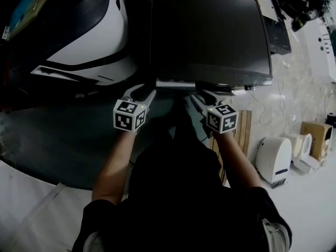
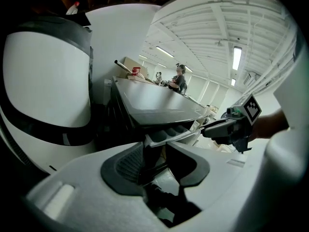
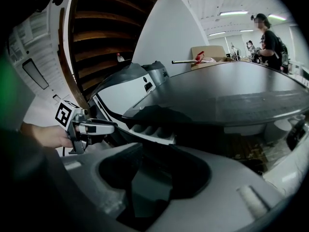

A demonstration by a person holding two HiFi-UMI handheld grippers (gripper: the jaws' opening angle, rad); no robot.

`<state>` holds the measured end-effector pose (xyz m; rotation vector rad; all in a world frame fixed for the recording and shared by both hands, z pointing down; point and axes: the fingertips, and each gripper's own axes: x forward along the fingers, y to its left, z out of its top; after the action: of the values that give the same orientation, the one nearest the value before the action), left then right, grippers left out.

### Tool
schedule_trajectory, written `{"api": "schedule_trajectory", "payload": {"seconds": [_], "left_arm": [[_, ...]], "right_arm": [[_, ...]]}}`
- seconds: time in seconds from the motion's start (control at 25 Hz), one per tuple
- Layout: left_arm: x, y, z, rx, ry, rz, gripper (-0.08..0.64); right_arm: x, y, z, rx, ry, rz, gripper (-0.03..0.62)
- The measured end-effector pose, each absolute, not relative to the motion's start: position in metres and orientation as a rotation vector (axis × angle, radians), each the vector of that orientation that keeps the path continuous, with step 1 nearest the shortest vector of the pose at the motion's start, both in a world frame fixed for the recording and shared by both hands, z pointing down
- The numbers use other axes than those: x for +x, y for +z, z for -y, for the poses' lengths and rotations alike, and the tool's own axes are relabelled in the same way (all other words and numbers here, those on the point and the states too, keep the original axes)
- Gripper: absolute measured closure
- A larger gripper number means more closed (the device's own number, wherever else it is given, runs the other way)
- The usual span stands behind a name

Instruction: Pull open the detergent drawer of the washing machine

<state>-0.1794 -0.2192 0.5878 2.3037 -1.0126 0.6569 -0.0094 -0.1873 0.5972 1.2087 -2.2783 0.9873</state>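
- The washing machine [image 1: 210, 30] has a dark, flat top, and it's the thing to place everything else by.
- The drawer [image 1: 176, 83] is at the top of the washing machine's front, on the left side. It's already sticking out a bit, and the gripper views show the pale compartments inside it.
- The left gripper [image 1: 147, 90] is right at the washing machine's front, on the drawer's left end. Its jaws stand fairly wide with the drawer's left corner sitting between the tips. The front lip runs on over the right jaw, so it doesn't look clamped.
- The right gripper [image 1: 202, 94] is also at the washing machine's front, just by the drawer's right end. Its jaws are spread wide, with only the machine's dark front showing between them. The drawer's edge sits just above and to the left of the gap (close, but I can't see it touching).
- A white machine [image 1: 89, 41] with a black stripe stands right beside the washing machine, on its left.
- A rounded white appliance [image 1: 273, 159] sits on the floor, off to the washing machine's right.
- A person [image 3: 270, 37] stands well behind the washing machine.
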Motion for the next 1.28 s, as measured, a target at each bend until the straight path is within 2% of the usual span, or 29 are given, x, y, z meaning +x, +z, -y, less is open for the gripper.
{"api": "schedule_trajectory", "payload": {"seconds": [0.44, 1.28], "left_arm": [[-0.175, 0.583, 0.207, 2.345, 0.652, 0.962, 0.373], [-0.184, 0.579, 0.163, 2.259, 0.564, 1.007, 0.385]], "right_arm": [[-0.018, 0.596, 0.184, 1.208, 0.893, 2.226, 0.439], [-0.028, 0.592, 0.138, 1.184, 0.973, 2.203, 0.437]]}}
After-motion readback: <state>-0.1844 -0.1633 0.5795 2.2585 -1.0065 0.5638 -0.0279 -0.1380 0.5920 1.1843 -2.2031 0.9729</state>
